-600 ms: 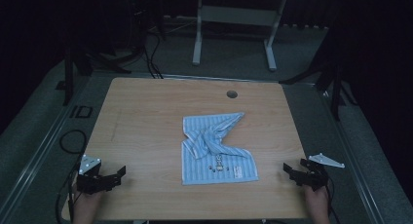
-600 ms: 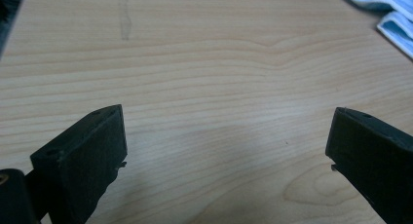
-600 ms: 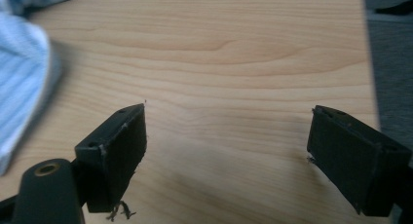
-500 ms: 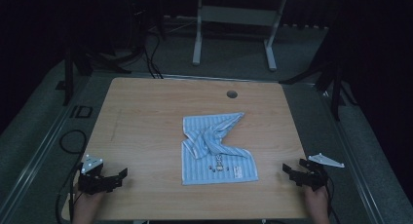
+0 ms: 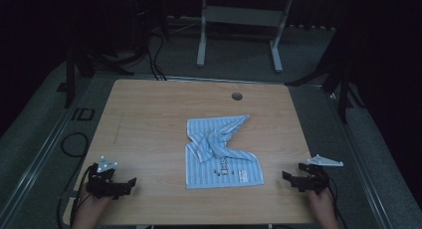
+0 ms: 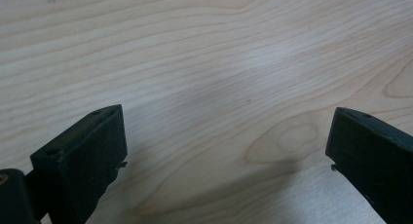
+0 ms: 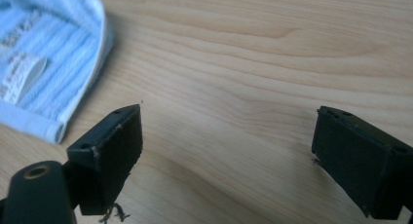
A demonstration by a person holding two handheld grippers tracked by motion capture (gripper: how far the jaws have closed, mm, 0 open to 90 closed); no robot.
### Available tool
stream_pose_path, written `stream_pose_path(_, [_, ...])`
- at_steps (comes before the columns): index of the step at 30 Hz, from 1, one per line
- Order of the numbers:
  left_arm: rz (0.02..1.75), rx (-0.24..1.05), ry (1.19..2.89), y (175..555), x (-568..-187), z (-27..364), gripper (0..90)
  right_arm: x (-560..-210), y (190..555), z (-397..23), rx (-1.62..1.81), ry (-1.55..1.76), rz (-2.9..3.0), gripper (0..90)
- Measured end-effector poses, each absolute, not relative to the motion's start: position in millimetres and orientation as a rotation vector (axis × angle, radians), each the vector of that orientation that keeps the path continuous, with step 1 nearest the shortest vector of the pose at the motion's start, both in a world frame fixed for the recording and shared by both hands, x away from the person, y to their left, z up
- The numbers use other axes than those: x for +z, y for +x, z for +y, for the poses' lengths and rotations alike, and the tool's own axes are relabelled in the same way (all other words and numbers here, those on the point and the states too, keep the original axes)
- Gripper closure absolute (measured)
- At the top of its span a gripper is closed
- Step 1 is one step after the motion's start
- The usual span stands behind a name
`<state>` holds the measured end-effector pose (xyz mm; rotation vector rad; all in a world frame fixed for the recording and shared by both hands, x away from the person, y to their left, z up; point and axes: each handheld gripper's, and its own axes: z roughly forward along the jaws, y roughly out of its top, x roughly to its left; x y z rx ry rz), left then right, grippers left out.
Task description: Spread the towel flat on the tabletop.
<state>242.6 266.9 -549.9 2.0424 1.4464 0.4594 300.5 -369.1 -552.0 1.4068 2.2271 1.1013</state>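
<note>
Table: the wooden table (image 5: 149,119) lay before me, bare wood around one cloth at its middle.
Towel: the light blue striped towel (image 5: 221,157) lay in the middle of the table, its near half flat, its far half bunched and twisted toward the far right corner.
Label: a small white label (image 7: 22,70) sat near the towel's near right corner, with tiny printed marks beside it that I could not read in the dim high view.
Left gripper: my left gripper (image 5: 124,185) rested at the near left edge, well apart from the towel, jaws spread wide over bare wood, holding nothing.
Right gripper: my right gripper (image 5: 291,178) sat at the near right edge, near the towel's corner but not touching it, jaws spread wide and empty.
Done: nothing, as I judged it; the towel was untouched and crumpled.
Left: reaching in, taking the corners, smoothing or folding, probably all of the work.
</note>
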Motion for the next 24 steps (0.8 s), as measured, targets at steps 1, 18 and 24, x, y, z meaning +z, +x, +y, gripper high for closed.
stream_pose_path(1, [1.437, 0.461, 2.056, 243.5, -548.8, 264.3, 1.2, -550.3, 300.7, -364.2, 1.072, 1.372, 2.251, 11.0])
stream_pose_path(18, [1.240, 0.236, 2.151, 274.4, -535.1, 184.8, 10.9, -526.5, 316.8, -307.2, 1.050, 1.162, 2.516, 21.1])
stream_pose_path(24, [1.170, 0.217, 2.190, 283.7, -529.9, 158.7, 17.6, -515.1, 325.1, -291.7, 1.103, 1.115, 2.506, 43.0])
